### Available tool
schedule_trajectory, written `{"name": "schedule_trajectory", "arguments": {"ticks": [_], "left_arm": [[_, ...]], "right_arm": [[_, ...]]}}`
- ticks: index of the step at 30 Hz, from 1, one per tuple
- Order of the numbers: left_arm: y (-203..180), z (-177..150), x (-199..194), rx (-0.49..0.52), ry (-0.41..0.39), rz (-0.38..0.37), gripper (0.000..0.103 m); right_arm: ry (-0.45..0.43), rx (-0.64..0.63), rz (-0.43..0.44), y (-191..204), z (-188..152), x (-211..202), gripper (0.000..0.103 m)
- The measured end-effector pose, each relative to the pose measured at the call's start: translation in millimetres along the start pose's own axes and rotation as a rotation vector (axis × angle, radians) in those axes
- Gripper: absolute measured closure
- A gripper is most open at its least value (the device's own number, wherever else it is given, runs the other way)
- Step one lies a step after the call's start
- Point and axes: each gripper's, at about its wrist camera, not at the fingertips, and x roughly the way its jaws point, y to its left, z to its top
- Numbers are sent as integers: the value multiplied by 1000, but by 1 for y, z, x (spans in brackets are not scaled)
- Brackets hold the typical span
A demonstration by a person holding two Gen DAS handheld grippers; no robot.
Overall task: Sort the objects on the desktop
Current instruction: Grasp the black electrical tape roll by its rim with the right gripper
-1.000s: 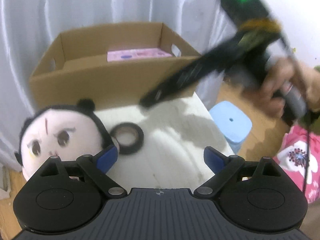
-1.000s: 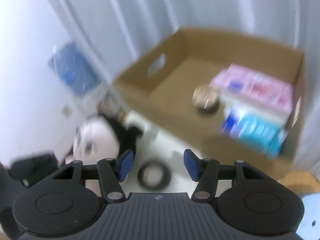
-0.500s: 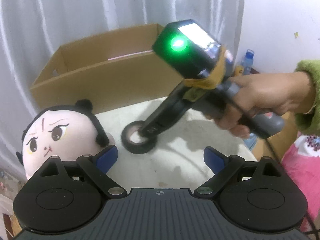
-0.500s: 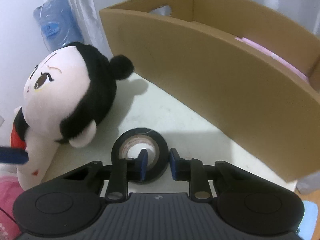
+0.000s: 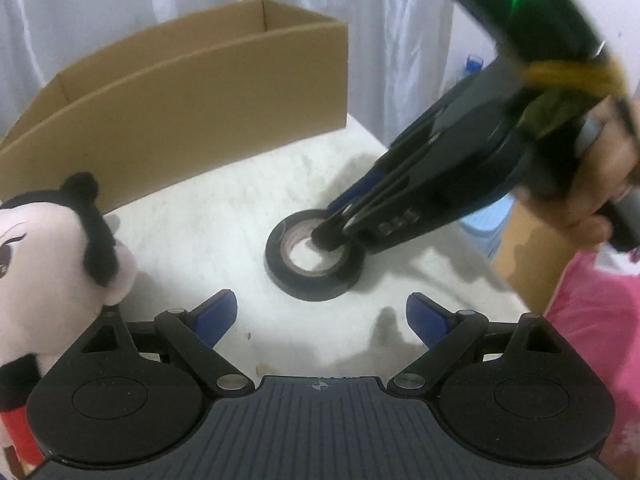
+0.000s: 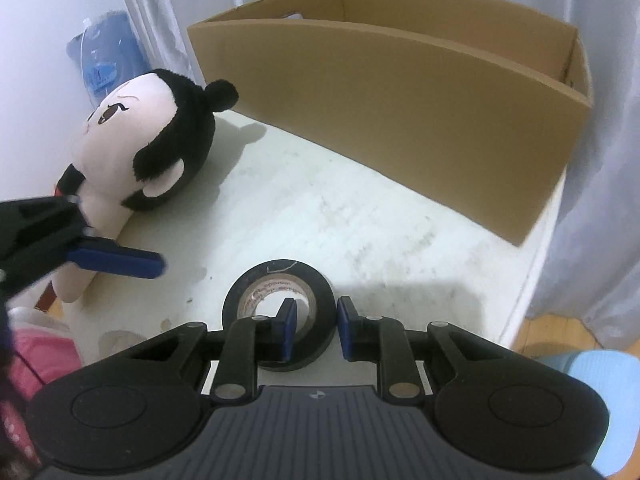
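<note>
So the right gripper (image 6: 312, 330) is pinching the wall of the black tape roll (image 6: 280, 312): one blue pad sits inside the hole, the other is outside the rim at about 3 o'clock of the roll, and the jaws have just been closing down onto that wall. The roll lies flat on the white counter (image 6: 340, 216), right at the near edge of the right wrist view. Looks like a solid bite, but it isn't lifted yet.

The left gripper (image 5: 320, 316) is spread wide with nothing between its pads, hanging over the counter with the same tape roll (image 5: 316, 256) at 12 o'clock just ahead of it. The plush doll (image 5: 52, 248) lies off at its 9 o'clock, close to the left pad, so my guess is the doll is the left hand's next job.

Going outward, the cardboard box (image 6: 400, 92) stands at the far side of the counter, 12 to 1 o'clock from the right gripper, well apart from the tape. From these angles I can't see inside it, so no idea what's already sorted.

Progress-wise: tape grabbed but not moved, doll untouched, both need to end up in the box I'd assume. So two items left at least.

Count: one tape roll, one plush doll, one box, two grippers. There's also one blue stool (image 6: 600, 392) on the floor at 4 o'clock.
</note>
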Motion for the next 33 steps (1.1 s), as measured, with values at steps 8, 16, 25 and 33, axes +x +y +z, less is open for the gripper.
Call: {"name": "schedule_trajectory", "arguments": {"ticks": [8, 16, 25, 33], "left_arm": [[-2, -2, 15, -15, 13, 15, 19], [-1, 5, 16, -38, -4, -5, 33], [-3, 7, 12, -27, -11, -13, 41], [-1, 9, 12, -31, -8, -21, 42]], "right_arm": [[9, 44, 59, -12, 1, -3, 78], [1, 68, 100, -20, 1, -2, 78], [8, 18, 83, -14, 0, -4, 78], [15, 4, 78, -11, 1, -3, 78]]}}
